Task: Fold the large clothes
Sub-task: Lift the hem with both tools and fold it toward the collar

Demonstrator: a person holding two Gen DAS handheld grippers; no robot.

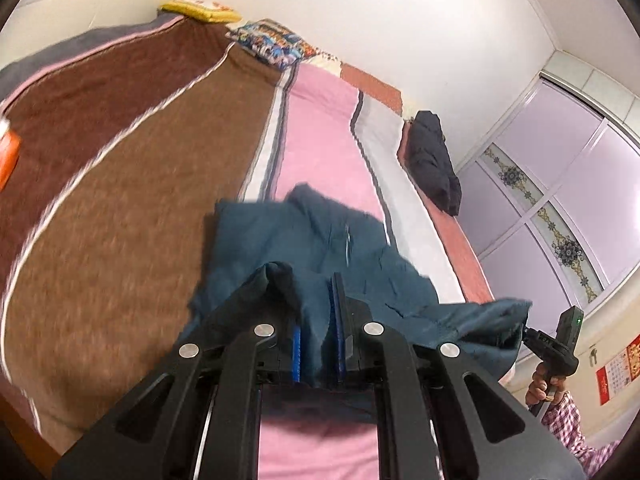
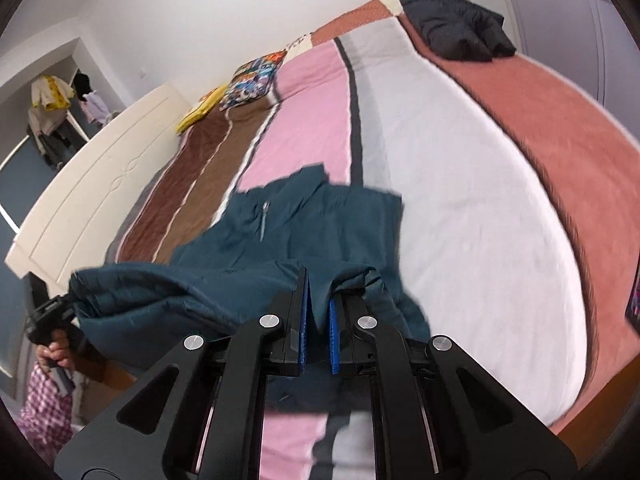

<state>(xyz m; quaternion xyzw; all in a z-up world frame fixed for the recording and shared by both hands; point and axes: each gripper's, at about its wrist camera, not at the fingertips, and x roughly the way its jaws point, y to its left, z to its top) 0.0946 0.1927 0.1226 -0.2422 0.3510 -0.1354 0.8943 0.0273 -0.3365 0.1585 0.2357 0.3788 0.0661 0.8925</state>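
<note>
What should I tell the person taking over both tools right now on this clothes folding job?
Left tool: shut on the teal jacket, cloth pinched between its blue pads.
Right tool: shut on the same jacket's edge, the other end of that lifted hem.
Jacket: held up along the near edge between both tools; its far part, collar and zipper, rests on the striped bedspread.
Done: both grips are on. No fold shows yet.
Left: probably carry the held edge over toward the collar, lay it flat, then fold again.
A dark jacket lies at the far side of the bed.
</note>
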